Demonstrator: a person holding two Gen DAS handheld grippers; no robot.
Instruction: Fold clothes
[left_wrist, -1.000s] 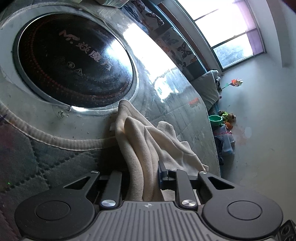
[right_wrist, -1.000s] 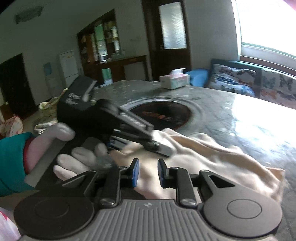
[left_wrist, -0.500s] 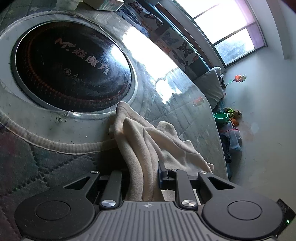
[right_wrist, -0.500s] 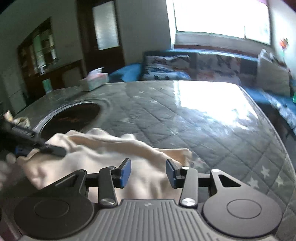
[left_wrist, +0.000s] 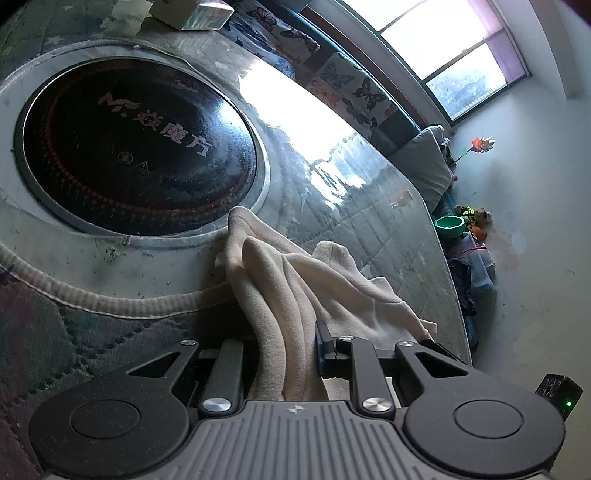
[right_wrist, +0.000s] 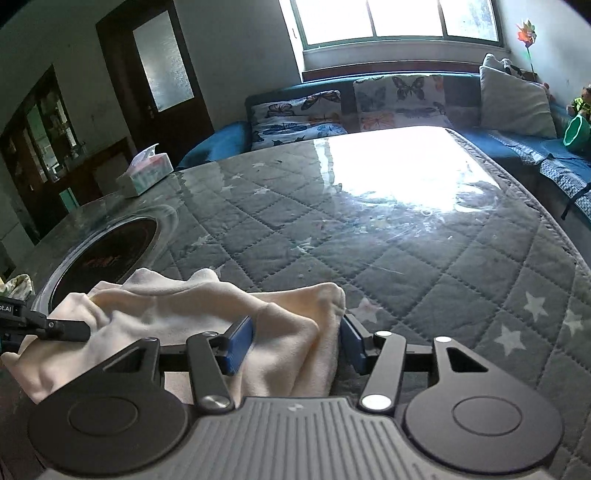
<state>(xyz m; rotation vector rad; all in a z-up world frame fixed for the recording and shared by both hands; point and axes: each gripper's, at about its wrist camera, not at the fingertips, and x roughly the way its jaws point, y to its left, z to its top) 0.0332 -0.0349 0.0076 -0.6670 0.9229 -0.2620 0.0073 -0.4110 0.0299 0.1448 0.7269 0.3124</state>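
Two grippers work one cream cloth (right_wrist: 207, 314) low in the frame: the left gripper (left_wrist: 286, 350) pinches one end tight while the right gripper (right_wrist: 295, 341) waits wide around the other, on the quilted surface (right_wrist: 406, 240) beyond.

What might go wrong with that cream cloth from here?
The left hand-held gripper grips a thick bunch of the cream cloth, so layers may fold unevenly. The right hand-held gripper is open around a corner and could close on too little. One edge lies on the round black cooktop rim and might pick up grime.
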